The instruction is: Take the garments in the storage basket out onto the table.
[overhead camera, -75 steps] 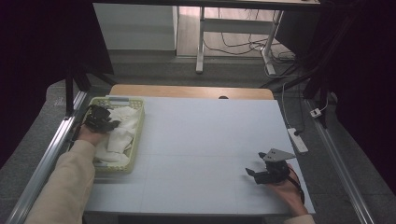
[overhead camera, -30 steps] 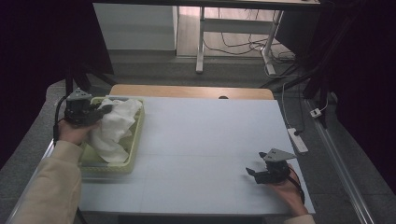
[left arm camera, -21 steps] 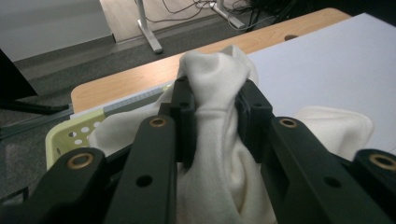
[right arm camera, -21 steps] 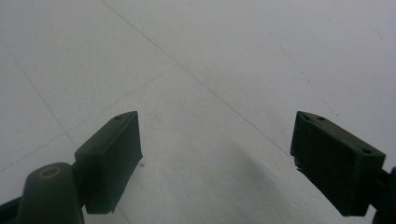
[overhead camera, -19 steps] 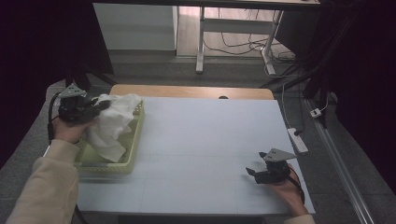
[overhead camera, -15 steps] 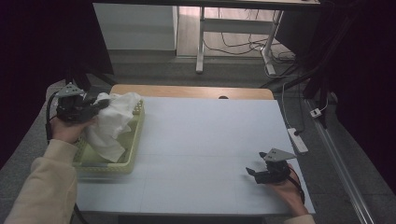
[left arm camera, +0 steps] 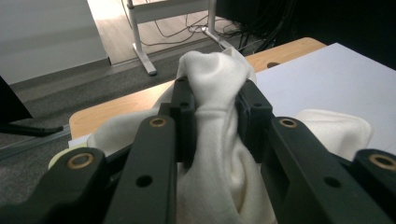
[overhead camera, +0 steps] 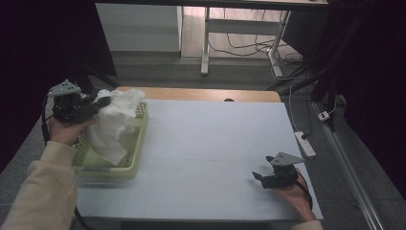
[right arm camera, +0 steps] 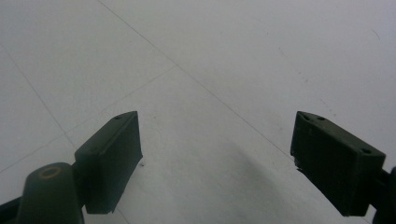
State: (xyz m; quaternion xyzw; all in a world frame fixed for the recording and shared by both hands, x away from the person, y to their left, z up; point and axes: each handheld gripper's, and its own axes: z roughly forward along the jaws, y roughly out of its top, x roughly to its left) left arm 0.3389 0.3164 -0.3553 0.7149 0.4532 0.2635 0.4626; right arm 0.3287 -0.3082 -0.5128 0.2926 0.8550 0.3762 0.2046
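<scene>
the white table (overhead camera: 215, 143) fills the middle of the high view, bare across its centre. at the left edge of the frame sits the pale green basket (overhead camera: 136, 153), its mesh wall facing the table's open middle. draped over the basket's far rim and hanging down into it is the white cloth (overhead camera: 112, 125), bunched and lifted at its upper end, its lower folds trailing inside the basket.

the left gripper (overhead camera: 95, 106), at the upper left of the frame, is clamped hard on that cloth; in the left gripper view the jaws pinch a thick twist of cloth (left arm camera: 219, 116) between them, fabric bulging above and below the pads. lower right of the frame, the right gripper (overhead camera: 261, 177) rests low on the table, and in the right gripper view (right arm camera: 215, 158) its jaws stand wide apart with nothing but table between them.

this looks like the lift-out step: the cloth is partly clear of the basket. the next move likely calls for raising it higher so the trailing end clears the rim, then carrying it toward the middle of the table where the idle gripper could take a corner.
</scene>
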